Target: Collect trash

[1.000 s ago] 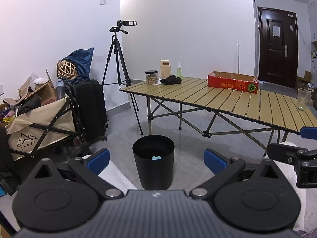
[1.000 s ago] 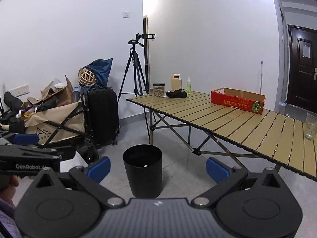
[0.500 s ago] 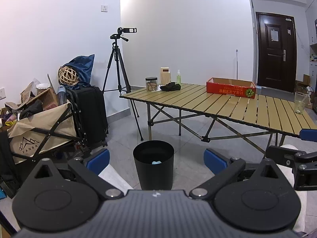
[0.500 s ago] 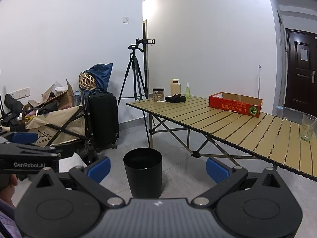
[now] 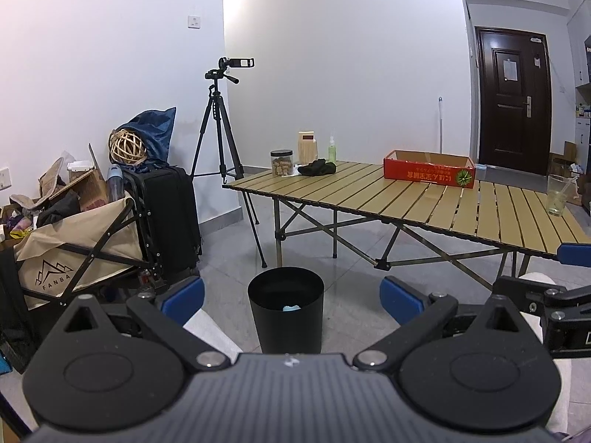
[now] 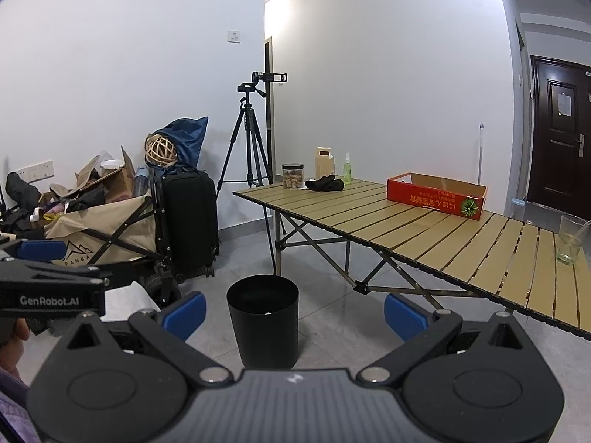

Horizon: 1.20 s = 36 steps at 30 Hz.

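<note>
Two grippers, both spread wide and holding nothing: left gripper (image 5: 291, 297) and right gripper (image 6: 293, 312), each with blue-padded fingertips set far apart, framing a round black plastic trash bin (image 5: 285, 308) on the grey tiled floor (image 5: 236, 258). Inside the bin, a small pale blue scrap of trash (image 5: 291, 308) resting near the front wall; seen from the right wrist, only a small pale speck at the bottom. Beyond the bin and well apart from it, a folding table of tan slats (image 5: 406, 199), bearing a red cardboard tray (image 5: 428, 170), a clear drinking glass (image 5: 557, 195), a dark crumpled cloth (image 5: 317, 167), a clear jar with a black lid (image 5: 282, 162) and a small green spray bottle (image 5: 332, 151). To the left, a black suitcase (image 5: 162, 214) beside a beige folding wagon (image 5: 74, 254) heaped with clutter. Behind, a camera on a black tripod (image 5: 219, 136) against the white wall.
</note>
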Motion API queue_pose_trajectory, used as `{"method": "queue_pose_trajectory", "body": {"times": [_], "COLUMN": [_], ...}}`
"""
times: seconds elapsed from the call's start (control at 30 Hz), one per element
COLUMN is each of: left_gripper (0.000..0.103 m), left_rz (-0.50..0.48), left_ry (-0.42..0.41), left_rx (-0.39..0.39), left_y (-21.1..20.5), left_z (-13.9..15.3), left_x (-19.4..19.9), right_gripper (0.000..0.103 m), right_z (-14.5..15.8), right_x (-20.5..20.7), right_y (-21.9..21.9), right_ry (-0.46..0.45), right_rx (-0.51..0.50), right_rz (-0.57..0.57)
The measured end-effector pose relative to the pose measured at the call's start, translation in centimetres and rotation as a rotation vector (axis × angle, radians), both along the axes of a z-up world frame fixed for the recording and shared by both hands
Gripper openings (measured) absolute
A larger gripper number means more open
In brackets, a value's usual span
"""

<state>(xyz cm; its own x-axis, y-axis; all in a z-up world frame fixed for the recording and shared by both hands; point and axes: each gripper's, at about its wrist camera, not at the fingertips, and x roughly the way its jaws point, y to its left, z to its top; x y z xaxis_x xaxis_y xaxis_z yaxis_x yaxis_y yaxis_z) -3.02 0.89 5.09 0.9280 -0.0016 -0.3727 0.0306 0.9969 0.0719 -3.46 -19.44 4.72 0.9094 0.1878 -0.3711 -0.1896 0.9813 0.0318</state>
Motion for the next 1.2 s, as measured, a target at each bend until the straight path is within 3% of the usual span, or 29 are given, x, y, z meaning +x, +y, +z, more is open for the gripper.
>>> {"method": "queue_pose_trajectory", "body": {"times": [1.2], "left_gripper": [0.103], "left_rz": [0.002], "left_ry": [-0.007], "left_rx": [-0.002], "left_y": [0.23], "left_z": [-0.13], "left_x": [-0.07], "right_gripper": [0.103], "right_z": [-0.05], "right_x": [-0.03], "right_y": [0.11], "right_ry": [-0.003], "right_rx": [-0.003], "right_rz": [0.012]}}
